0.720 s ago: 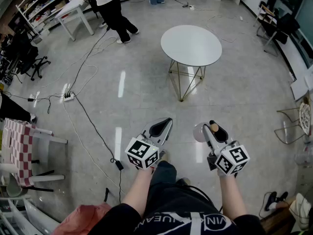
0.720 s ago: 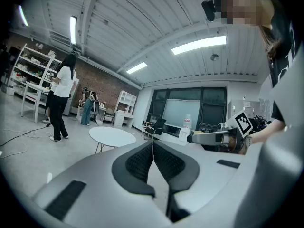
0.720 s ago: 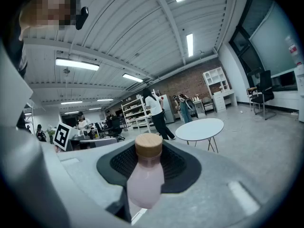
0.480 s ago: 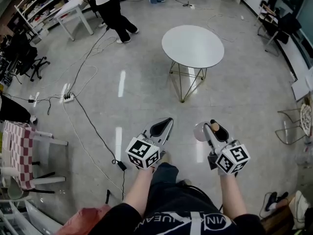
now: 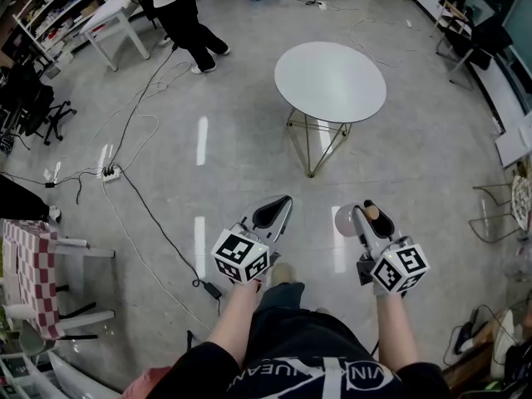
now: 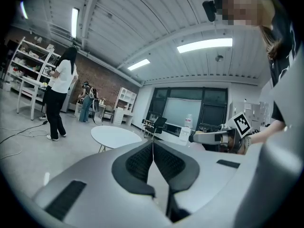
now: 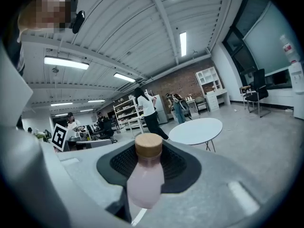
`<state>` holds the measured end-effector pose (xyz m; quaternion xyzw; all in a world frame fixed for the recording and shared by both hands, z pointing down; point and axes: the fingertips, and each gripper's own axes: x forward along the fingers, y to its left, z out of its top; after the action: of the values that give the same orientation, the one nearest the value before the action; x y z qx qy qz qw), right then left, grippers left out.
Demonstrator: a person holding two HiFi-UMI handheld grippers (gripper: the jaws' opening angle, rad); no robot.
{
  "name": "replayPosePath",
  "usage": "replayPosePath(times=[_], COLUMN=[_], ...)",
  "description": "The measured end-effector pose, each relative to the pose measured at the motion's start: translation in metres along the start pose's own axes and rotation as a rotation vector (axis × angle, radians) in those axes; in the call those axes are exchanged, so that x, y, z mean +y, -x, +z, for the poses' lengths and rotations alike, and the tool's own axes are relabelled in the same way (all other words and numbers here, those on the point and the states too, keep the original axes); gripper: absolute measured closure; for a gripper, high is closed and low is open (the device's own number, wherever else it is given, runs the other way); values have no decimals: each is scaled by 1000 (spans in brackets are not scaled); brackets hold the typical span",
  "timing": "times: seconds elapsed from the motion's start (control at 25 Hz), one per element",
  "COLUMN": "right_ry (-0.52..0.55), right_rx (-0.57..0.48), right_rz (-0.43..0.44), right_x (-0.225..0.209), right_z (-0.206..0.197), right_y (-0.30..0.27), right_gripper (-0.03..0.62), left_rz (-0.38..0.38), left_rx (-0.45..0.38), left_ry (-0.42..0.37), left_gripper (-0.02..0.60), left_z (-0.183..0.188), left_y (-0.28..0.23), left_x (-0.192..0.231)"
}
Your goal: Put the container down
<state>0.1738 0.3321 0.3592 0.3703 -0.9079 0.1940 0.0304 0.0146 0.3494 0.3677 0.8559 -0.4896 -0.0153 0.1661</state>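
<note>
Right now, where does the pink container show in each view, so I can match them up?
Head view: container lower right of centre, in the right gripper.
Left gripper view: too small to tell, at the right gripper's tip.
Right gripper view: lower centre, between the jaws.
Shared landmark: the round white table.

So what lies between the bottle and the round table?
Only bare grey floor, seen in the head view; the right hand-held gripper holds the bottle.

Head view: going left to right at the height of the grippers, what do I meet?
Checkered cloth → left gripper, fingers together → right gripper, fingers on the pink bottle → wire chair.
</note>
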Motion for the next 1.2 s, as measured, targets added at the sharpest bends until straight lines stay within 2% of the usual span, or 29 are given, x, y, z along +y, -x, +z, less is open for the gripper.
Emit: replayPosePath(times=[0.32, 0.88, 1.2], right_ry=[-21, -39, -44], right_rx=[-35, -14, -12], right_rz=[-42, -49, -27], right_x=[-13, -26, -39], right_z=[13, 13, 28], right_y=[-41, -84, -123], right_gripper=[462, 462, 462], left_rz=[-45, -15, -4], left_rx=[29, 34, 41], left_ry=[-12, 21, 16], left_gripper=[568, 568, 568], left_z=[11, 10, 25], left_y=[-22, -29, -53], left_x=[38, 80, 110])
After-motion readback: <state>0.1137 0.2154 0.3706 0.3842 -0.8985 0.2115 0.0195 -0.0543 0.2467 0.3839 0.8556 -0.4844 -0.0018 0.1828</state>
